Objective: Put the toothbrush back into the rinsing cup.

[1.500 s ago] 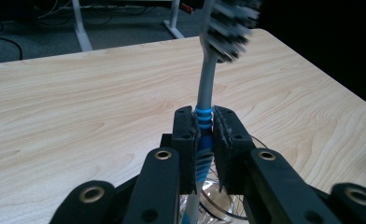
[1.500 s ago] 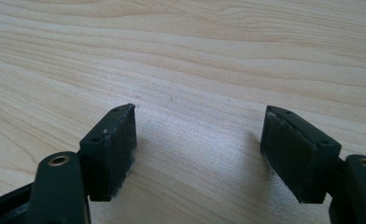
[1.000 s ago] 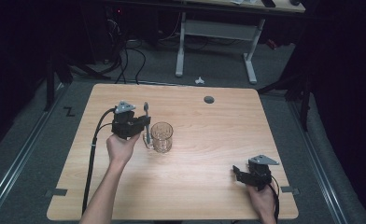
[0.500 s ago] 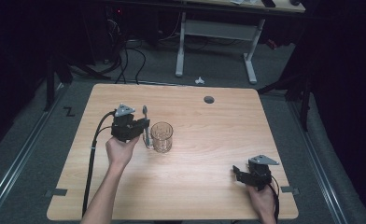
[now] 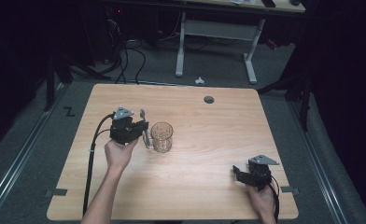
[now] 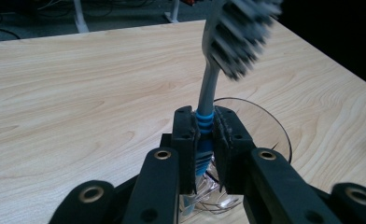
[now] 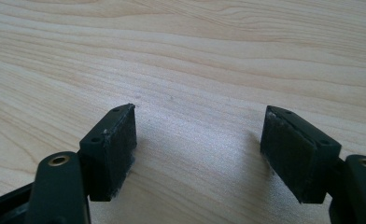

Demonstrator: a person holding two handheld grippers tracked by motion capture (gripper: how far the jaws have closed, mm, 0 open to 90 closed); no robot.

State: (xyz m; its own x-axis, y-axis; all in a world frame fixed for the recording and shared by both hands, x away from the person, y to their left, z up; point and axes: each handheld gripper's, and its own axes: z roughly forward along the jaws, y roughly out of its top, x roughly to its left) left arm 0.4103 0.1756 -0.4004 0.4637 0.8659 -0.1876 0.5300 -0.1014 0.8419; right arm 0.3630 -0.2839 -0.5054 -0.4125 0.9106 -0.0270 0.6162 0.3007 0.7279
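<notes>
High view looks down on a pale wooden table [image 5: 209, 140] with straight grain and rounded corners, and on it, left of centre, stands a clear glass mug [image 5: 162, 136] with a patterned wall, upright and open at the top. Whether anything lies inside it cannot be told from above; the left gripper view shows its round rim [image 6: 260, 116] just behind the jaws, with bare table seen through the glass.

Just left of the mug, the left gripper [image 5: 144, 132] is clenched on a toothbrush [image 5: 144, 126]. In the left gripper view the two black pads press from both sides on the ribbed blue grip band of the toothbrush [image 6: 204, 121]. Its grey neck rises from there, thin and slightly bent, to a blurred head of bristles [image 6: 239, 37] at the top. The long axis runs nearly upright, head up, leaning a little toward the mug, with the lower end of the handle going down beside the glass.

Near the table's front right corner, well apart from the mug, the right gripper [image 5: 239, 173] rests low over the wood. The right gripper view shows its flat, rough black pads [image 7: 120, 140] spread wide, released, with only grain between them.
</notes>
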